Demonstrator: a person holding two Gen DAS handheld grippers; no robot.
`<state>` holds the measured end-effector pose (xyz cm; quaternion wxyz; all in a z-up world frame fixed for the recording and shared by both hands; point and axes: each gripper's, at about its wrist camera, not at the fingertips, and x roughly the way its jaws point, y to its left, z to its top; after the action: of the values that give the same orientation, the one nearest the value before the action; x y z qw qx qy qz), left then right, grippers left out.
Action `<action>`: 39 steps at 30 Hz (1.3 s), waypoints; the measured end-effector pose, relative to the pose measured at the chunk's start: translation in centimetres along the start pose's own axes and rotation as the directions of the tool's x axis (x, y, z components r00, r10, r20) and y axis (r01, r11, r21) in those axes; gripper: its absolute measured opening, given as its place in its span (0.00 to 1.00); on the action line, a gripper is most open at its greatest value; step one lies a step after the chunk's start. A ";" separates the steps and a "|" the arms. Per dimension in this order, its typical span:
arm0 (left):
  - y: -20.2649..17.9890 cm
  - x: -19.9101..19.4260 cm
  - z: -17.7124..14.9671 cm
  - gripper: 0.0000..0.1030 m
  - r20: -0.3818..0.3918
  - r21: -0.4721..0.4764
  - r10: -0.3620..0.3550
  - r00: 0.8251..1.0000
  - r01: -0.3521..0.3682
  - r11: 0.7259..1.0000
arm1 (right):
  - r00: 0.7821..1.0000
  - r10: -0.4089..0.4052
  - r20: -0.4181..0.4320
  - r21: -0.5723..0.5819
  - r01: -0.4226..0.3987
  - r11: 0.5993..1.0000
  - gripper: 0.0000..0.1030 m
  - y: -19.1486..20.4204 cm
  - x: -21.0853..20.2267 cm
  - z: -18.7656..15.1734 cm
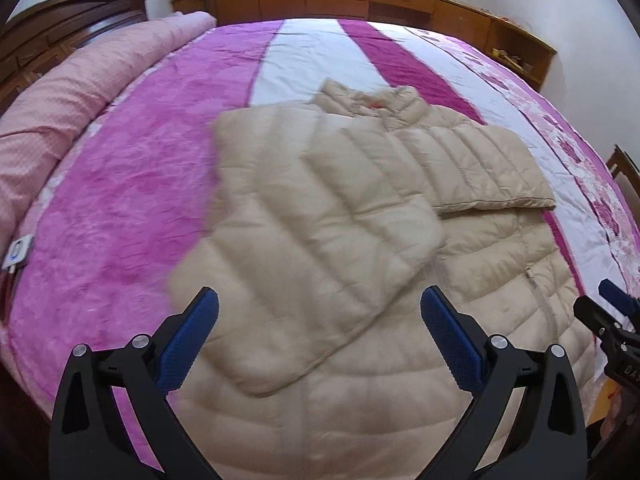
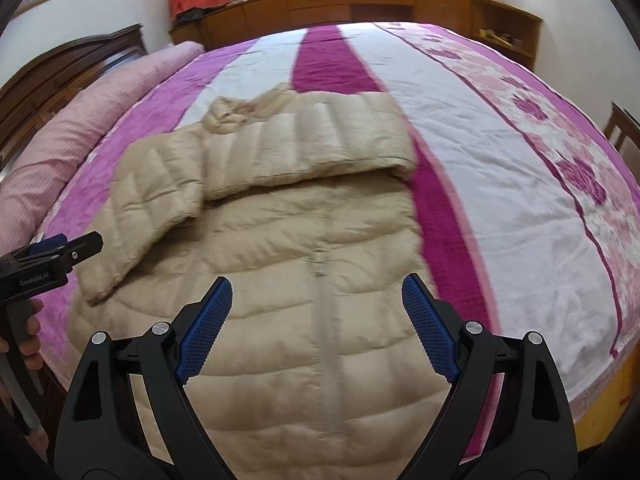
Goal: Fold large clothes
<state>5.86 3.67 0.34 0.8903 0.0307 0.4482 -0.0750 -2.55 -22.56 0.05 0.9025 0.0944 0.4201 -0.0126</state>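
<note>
Beige quilted puffer jacket (image 2: 312,240) lies flat on pink/white striped bedspread (image 2: 500,184), both sleeves folded across chest. L gripper (image 1: 319,340) & R gripper (image 2: 317,328) wide open, empty, above hem.

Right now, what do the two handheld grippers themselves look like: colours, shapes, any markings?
Both the left gripper and the right gripper have glossy black V-shaped frames with triangular cut-outs and silver round bolts. Their fingers carry blue pads with a fine grid texture. In the right wrist view, the left gripper's black body shows white lettering, too small to read. No cables show.
</note>
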 end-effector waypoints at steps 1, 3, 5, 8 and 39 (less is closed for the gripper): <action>0.5 -0.2 -0.1 0.95 0.000 -0.009 0.010 1.000 -0.010 1.000 | 1.000 0.009 0.000 -0.016 -0.009 1.000 0.84 0.8 0.0 0.1; 2.1 -0.9 -0.7 0.95 0.013 -0.042 0.033 0.999 -0.033 0.999 | 1.000 0.029 -0.001 -0.046 -0.029 0.999 0.84 2.4 0.1 0.2; 3.5 -1.4 -1.1 0.95 0.017 -0.069 0.050 0.999 -0.049 0.996 | 0.998 0.057 -0.003 -0.074 -0.057 0.996 0.84 4.3 0.2 0.4; 5.5 -1.3 -2.0 0.95 -0.008 -0.099 0.075 0.997 -0.075 0.992 | 0.996 0.091 -0.011 -0.119 -0.092 0.989 0.84 7.0 0.6 0.5; 16.3 1.1 -7.7 0.95 -0.150 -0.264 0.162 0.975 -0.198 0.944 | 0.970 0.148 -0.193 -0.418 -0.218 0.882 0.46 24.6 10.2 -3.6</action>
<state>3.05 20.62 -5.29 0.8588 -0.0490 0.5049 0.0724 3.80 2.85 -6.05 0.8623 -0.0697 0.4703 0.1746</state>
